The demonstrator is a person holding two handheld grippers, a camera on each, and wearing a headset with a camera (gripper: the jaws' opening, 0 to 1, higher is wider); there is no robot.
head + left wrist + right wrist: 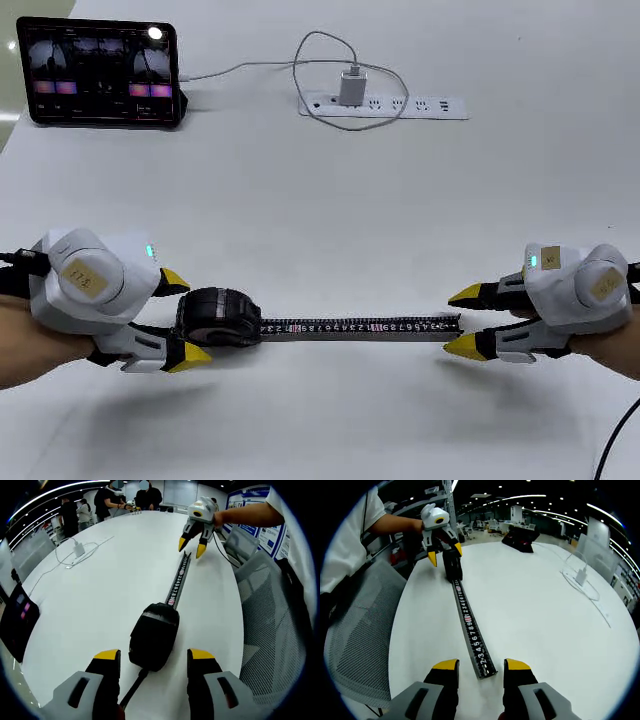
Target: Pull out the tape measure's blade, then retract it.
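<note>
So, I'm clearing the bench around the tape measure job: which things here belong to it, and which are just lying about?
In the job: tape measure case, pulled-out blade, left tool, right tool.
Lying about: tablet, power strip, charger.

The tape measure's case [218, 317] is black. Its blade [360, 326] is dark, with white numerals and a few red marks. The left tool [190, 318] and the right tool [460, 321] each have a white shell, black jaws tipped in yellow, a tan label and a small greenish light. The worktop [300, 210] is plain white. The tablet [100, 70] is black, its screen showing pink and purple patches. The power strip [385, 104] and charger [352, 88] are white.
</note>
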